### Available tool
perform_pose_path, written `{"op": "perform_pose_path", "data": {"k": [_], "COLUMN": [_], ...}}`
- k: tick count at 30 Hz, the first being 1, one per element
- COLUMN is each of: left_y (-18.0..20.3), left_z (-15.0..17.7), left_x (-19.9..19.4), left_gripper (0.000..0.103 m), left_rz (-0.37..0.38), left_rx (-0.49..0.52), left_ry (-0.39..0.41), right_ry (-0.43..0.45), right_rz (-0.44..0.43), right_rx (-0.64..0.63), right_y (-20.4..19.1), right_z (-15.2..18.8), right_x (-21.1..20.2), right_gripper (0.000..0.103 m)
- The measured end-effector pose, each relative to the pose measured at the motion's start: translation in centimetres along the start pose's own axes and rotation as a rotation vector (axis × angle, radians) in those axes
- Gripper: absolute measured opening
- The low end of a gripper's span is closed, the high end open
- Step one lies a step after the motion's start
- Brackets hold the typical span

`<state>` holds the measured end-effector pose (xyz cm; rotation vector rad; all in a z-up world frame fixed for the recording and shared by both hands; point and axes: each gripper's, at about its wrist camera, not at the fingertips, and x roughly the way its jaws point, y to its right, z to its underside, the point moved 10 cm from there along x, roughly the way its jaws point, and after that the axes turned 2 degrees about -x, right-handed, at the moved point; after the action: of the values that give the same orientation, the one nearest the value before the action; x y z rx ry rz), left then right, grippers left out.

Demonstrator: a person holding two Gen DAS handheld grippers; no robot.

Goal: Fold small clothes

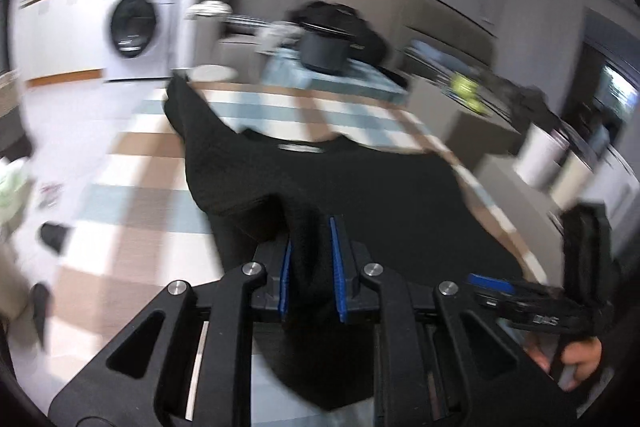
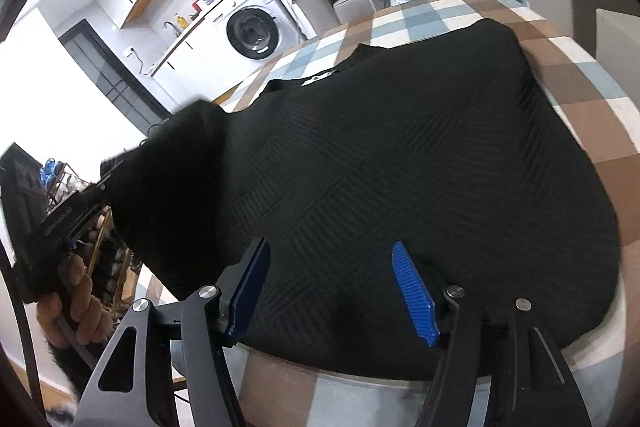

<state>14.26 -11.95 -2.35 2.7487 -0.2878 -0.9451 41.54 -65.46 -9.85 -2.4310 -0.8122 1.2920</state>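
From the left wrist, the left gripper (image 1: pixel 310 267) clamps one fold of a black ribbed knit garment (image 1: pixel 360 187) above the checked tablecloth (image 1: pixel 132 187); from the right wrist, the right gripper (image 2: pixel 340 291) hangs open over the garment's near-edge hem.

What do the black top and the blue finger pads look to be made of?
Black top: looks like a knit or quilted fabric, matte, with raised ribs in a diagonal, boxy pattern; it drapes softly where the left gripper pinches it. Blue pads: probably rubber or soft plastic, matte, with fine ridges across the face. Neither can be told for sure from the pictures.
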Motion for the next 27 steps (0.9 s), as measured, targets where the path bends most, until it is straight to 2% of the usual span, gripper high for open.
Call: {"op": "perform_pose_path", "data": {"k": [4, 6, 8, 10, 11, 13, 15, 18, 19, 20, 21, 23, 25, 27], "left_y": [6.1, 7.6, 8.0, 7.8, 7.2, 5.4, 3.2, -1.4, -3.2, -4.4, -5.6, -7.1, -8.3, -8.9], "left_z": [3.9, 6.0, 7.1, 7.1, 6.8, 6.0, 5.0, 4.4, 4.5, 4.5, 4.4, 4.2, 4.0, 3.9], "left_x": [3.6, 4.4, 3.9, 3.0, 2.5, 1.3, 0.5, -0.1, -0.7, -0.8, -0.9, -0.9, -1.0, -0.6], "left_gripper": [0.013, 0.014, 0.016, 0.026, 0.04, 0.056, 0.057, 0.057, 0.057, 0.057, 0.057, 0.057, 0.057, 0.057], "left_rz": [0.134, 0.179, 0.205, 0.207, 0.197, 0.17, 0.139, 0.082, 0.072, 0.062, 0.049, 0.031, 0.015, 0.013], "left_rx": [0.046, 0.033, 0.03, 0.035, 0.03, 0.003, -0.035, -0.113, -0.138, -0.166, -0.189, -0.208, -0.208, -0.202], "left_ry": [-0.139, -0.217, -0.238, -0.23, -0.214, -0.171, -0.128, -0.116, -0.114, -0.113, -0.112, -0.109, -0.102, -0.106], "right_ry": [0.013, 0.015, 0.017, 0.004, -0.002, -0.039, -0.069, -0.103, -0.11, -0.121, -0.136, -0.111, -0.068, -0.043], "right_rz": [0.036, 0.038, 0.028, 0.005, -0.009, -0.052, -0.108, -0.151, -0.18, -0.183, -0.174, -0.197, -0.268, -0.285], "right_rx": [0.015, 0.022, 0.027, 0.032, 0.033, 0.047, 0.065, 0.105, 0.104, 0.098, 0.085, 0.08, 0.052, 0.071], "right_y": [1.0, 1.3, 1.5, 1.1, 1.0, 0.4, -0.3, -0.9, -1.6, -2.0, -2.3, -3.2, -5.0, -5.2], "right_z": [-0.4, -0.7, -1.3, -1.8, -2.0, -2.3, -2.8, -3.4, -3.6, -3.6, -3.4, -3.7, -3.8, -3.5], "right_x": [-0.5, -0.6, -0.6, -0.1, 0.1, 1.5, 2.9, 5.0, 5.8, 6.5, 7.1, 6.6, 3.8, 1.2], "right_gripper": [0.065, 0.065, 0.065, 0.065, 0.066, 0.066, 0.066, 0.065, 0.051, 0.021, 0.012, 0.008, 0.007, 0.007]}}
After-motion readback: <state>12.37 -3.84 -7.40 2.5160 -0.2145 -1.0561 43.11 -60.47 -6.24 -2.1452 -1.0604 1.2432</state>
